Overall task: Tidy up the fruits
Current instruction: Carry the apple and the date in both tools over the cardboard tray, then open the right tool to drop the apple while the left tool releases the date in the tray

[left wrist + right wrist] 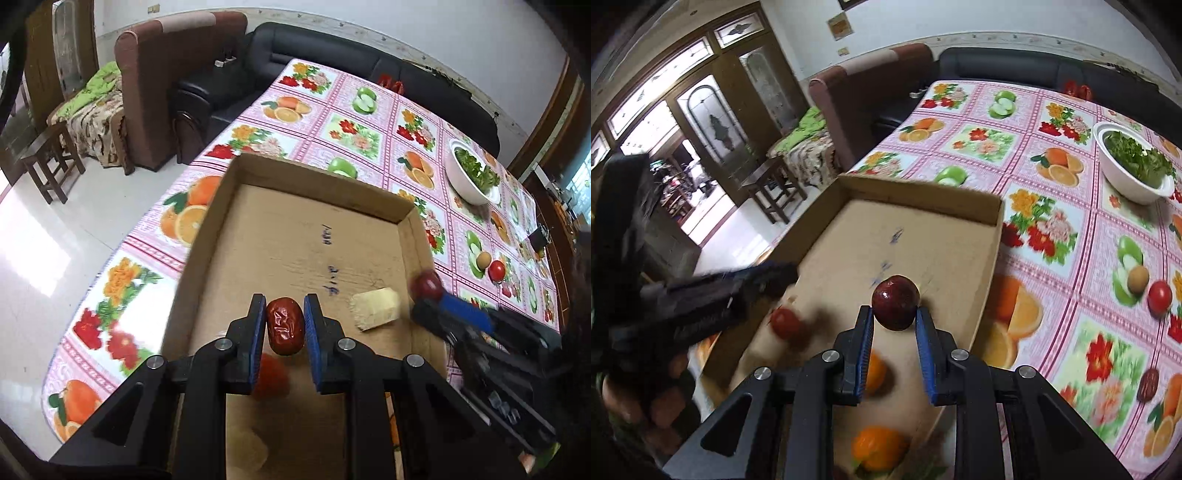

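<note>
A shallow cardboard box (314,177) (923,192) lies on the fruit-print tablecloth. My left gripper (285,301) is shut on a wrinkled red date (285,326) above the box's near part. My right gripper (894,312) is shut on a dark red plum (895,302) over the box; it shows in the left wrist view (428,284) at the box's right wall. Inside the box lie a pale yellow chunk (376,308), a red fruit (271,374) (785,321) and orange fruits (877,373).
A white bowl of greens (469,173) (1134,166) stands at the far right of the table. A tan fruit (1137,278), a red tomato (1160,293) and another date (1148,384) lie on the cloth right of the box. Sofas and a stool stand beyond the table.
</note>
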`<act>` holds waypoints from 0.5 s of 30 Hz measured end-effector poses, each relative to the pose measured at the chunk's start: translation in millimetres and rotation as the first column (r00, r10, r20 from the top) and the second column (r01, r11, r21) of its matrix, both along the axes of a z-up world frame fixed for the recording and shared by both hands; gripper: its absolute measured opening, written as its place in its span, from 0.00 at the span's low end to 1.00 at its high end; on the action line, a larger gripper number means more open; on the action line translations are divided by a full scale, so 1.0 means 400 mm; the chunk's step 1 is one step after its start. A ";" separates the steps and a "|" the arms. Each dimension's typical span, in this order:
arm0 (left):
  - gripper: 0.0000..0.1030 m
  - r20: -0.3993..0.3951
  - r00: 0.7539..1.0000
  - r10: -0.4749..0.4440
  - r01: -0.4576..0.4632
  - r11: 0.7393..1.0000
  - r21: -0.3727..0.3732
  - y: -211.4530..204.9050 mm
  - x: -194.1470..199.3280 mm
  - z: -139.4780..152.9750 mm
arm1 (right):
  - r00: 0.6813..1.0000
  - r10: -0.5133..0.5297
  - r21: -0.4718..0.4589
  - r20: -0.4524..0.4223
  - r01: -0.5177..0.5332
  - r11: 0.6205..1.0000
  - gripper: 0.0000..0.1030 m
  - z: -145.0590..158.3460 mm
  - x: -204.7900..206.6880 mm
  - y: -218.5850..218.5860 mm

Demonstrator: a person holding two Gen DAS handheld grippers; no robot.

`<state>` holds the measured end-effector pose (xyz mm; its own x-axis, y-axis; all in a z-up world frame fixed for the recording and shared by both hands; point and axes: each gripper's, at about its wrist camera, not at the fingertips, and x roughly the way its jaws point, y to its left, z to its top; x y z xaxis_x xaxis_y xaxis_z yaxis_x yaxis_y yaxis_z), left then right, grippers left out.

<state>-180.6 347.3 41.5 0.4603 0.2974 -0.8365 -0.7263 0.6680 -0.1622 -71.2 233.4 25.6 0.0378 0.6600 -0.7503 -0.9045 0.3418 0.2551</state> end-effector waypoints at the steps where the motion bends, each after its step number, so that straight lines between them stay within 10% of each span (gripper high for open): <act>1: 0.18 -0.001 1.000 -0.004 0.004 1.000 -0.002 -0.005 0.007 -0.002 | 1.000 -0.010 -0.005 0.001 0.010 1.000 0.23 -0.004 0.016 0.020; 15: 0.18 -0.111 0.990 -0.088 0.084 0.996 -0.040 -0.060 0.088 -0.084 | 1.000 -0.017 -0.105 -0.003 0.016 0.994 0.23 -0.082 0.085 0.153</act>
